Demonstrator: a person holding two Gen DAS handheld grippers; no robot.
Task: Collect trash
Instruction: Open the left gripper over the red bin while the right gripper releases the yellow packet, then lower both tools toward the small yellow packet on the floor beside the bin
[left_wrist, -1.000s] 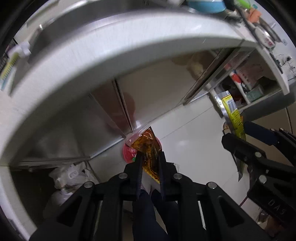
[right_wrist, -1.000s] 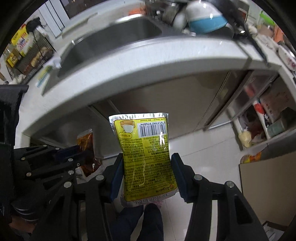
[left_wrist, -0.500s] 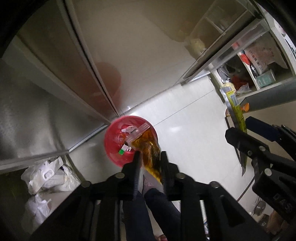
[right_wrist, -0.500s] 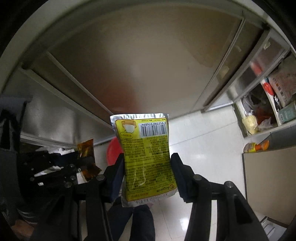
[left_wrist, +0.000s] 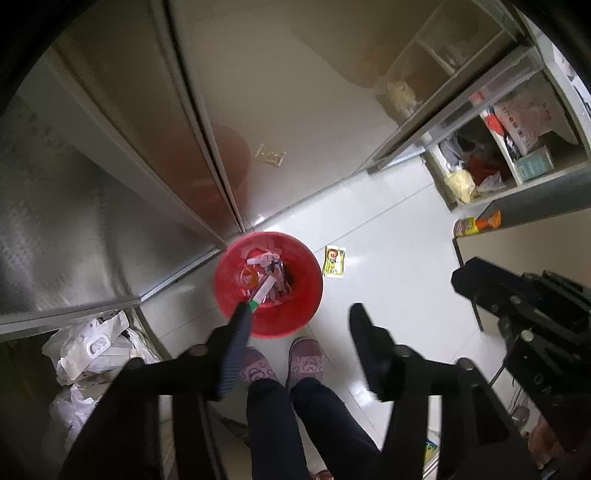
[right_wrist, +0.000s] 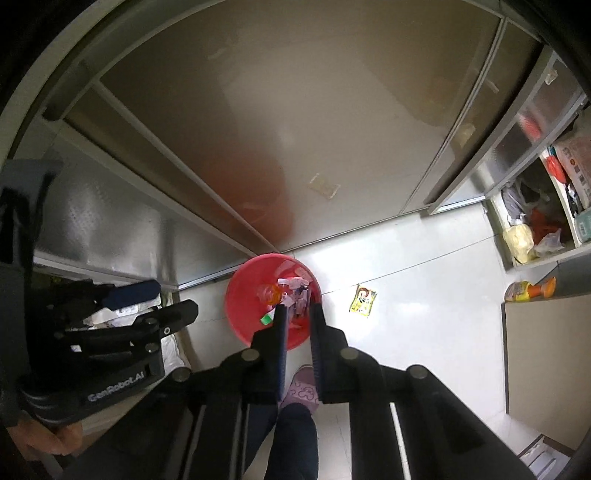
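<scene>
A red bucket (left_wrist: 308, 284) (right_wrist: 240, 295) stands on the white floor against the steel cabinet, with several scraps in it. An orange sauce packet (left_wrist: 248, 277) (right_wrist: 271, 293) lies inside it. A yellow packet (left_wrist: 334, 256) (right_wrist: 362, 300) lies flat on the floor just right of the bucket, outside the rim. My left gripper (left_wrist: 300, 310) hangs over the bucket's near edge, its jaws opening wide with nothing between them. My right gripper (right_wrist: 297, 308) is above the bucket too, its jaws closing to a narrow slit with nothing in it.
Steel cabinet doors (left_wrist: 110, 184) rise behind the bucket. White plastic bags (left_wrist: 92, 347) lie at the lower left. An open shelf (left_wrist: 509, 147) with boxes and bags is at the right, with a yellow bottle (left_wrist: 476, 223) below it. A person's purple slippers (left_wrist: 306, 358) are just in front of the bucket.
Both grippers dropped from counter height to above the bucket. The left let go of the orange packet, now in the bucket. The right released the yellow packet, now on the floor, and closed.
</scene>
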